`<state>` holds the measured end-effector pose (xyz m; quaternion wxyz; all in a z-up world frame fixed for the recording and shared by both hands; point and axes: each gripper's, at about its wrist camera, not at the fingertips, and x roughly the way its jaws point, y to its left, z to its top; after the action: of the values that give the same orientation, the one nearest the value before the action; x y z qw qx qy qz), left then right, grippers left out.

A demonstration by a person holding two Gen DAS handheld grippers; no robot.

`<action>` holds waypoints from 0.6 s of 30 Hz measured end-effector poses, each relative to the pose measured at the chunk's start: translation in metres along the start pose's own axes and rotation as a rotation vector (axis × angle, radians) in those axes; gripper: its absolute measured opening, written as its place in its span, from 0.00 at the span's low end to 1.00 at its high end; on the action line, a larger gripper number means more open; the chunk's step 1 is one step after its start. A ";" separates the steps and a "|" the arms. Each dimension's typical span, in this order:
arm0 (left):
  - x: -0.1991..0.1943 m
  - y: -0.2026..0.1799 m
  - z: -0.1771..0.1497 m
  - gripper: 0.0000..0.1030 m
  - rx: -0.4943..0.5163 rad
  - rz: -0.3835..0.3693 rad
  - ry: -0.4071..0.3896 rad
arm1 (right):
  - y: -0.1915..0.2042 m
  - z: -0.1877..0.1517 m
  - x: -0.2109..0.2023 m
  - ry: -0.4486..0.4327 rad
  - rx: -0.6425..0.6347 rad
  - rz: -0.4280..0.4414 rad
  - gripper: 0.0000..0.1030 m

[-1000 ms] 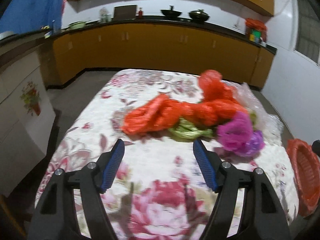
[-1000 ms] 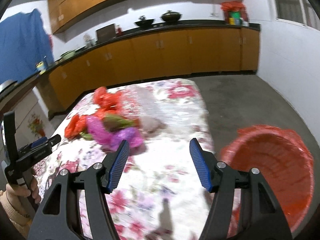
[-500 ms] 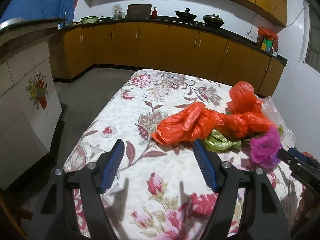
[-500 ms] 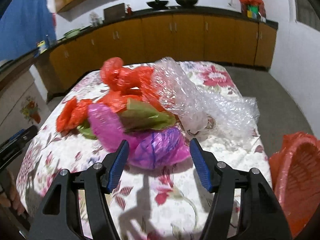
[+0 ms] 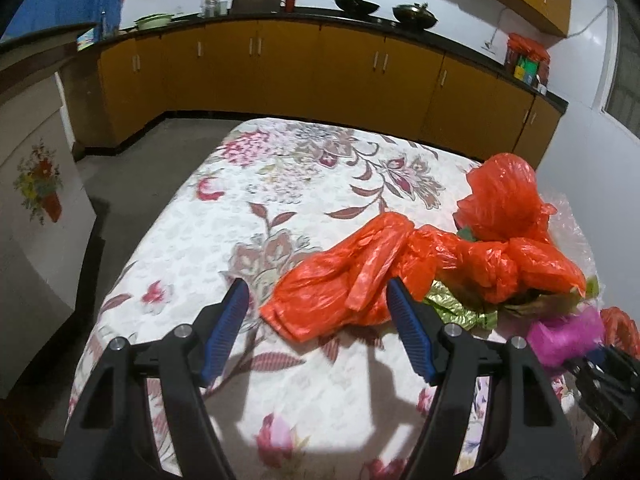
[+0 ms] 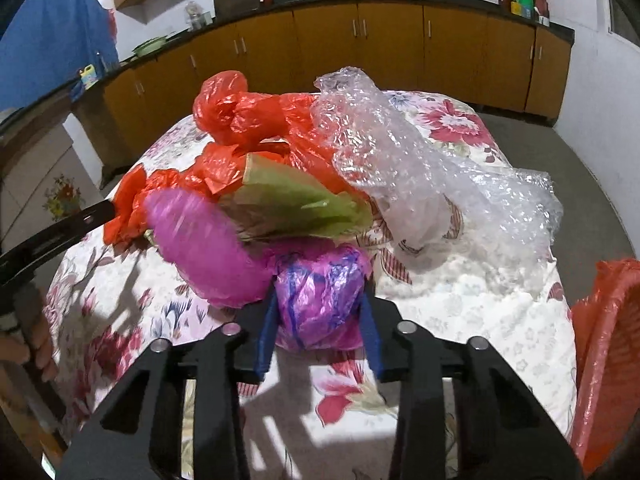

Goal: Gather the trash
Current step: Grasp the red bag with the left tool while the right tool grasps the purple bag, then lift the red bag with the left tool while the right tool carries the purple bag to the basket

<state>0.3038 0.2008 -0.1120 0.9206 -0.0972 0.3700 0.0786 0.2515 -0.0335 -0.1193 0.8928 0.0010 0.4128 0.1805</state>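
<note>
Orange kitchen cabinets [image 5: 280, 68] ran along the back wall behind a table [image 5: 224, 216] covered in a flowered cloth, and the trash sat heaped toward its right half, probably gathered there so it lay close to the red basket [image 6: 608, 344] waiting off the table's right edge.

Seen from the left wrist, the left gripper [image 5: 316, 332] hovered low over the cloth with its blue-padded jaws spread wide and nothing between them. An orange plastic bag [image 5: 344, 280] lay flat at about twelve to one o'clock from the fingertips, its near edge reaching into the gap without touching either pad. Past it, at two o'clock, a knotted bundle of orange bags [image 5: 508, 232] rose higher, with crumpled green wrapping [image 5: 460, 308] tucked under it. The wide opening looked suited to taking that loose flat bag next.

From the right wrist, the right gripper [image 6: 320, 320] was closed in on a purple bag [image 6: 324, 292], both pads pressing its sides, so the bag bulged between them at twelve o'clock. A pink bag [image 6: 204, 252] hung blurred at eleven o'clock, seemingly joined to the purple one. Clear bubble wrap [image 6: 420, 184] sprawled at one o'clock, and the basket stood at three o'clock, likely where the held bag was bound.
</note>
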 end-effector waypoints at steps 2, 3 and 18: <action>0.004 -0.002 0.003 0.68 0.007 -0.014 0.005 | -0.003 -0.004 -0.007 -0.004 0.002 0.008 0.34; 0.007 -0.003 0.004 0.69 0.011 -0.019 0.010 | -0.005 -0.007 -0.011 -0.006 0.006 0.012 0.34; 0.039 -0.011 0.003 0.31 0.041 -0.099 0.110 | -0.031 -0.033 -0.056 -0.022 0.049 -0.002 0.34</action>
<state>0.3359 0.1932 -0.1358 0.9035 -0.1008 0.4161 0.0201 0.2039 -0.0856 -0.1045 0.8973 0.0243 0.4070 0.1693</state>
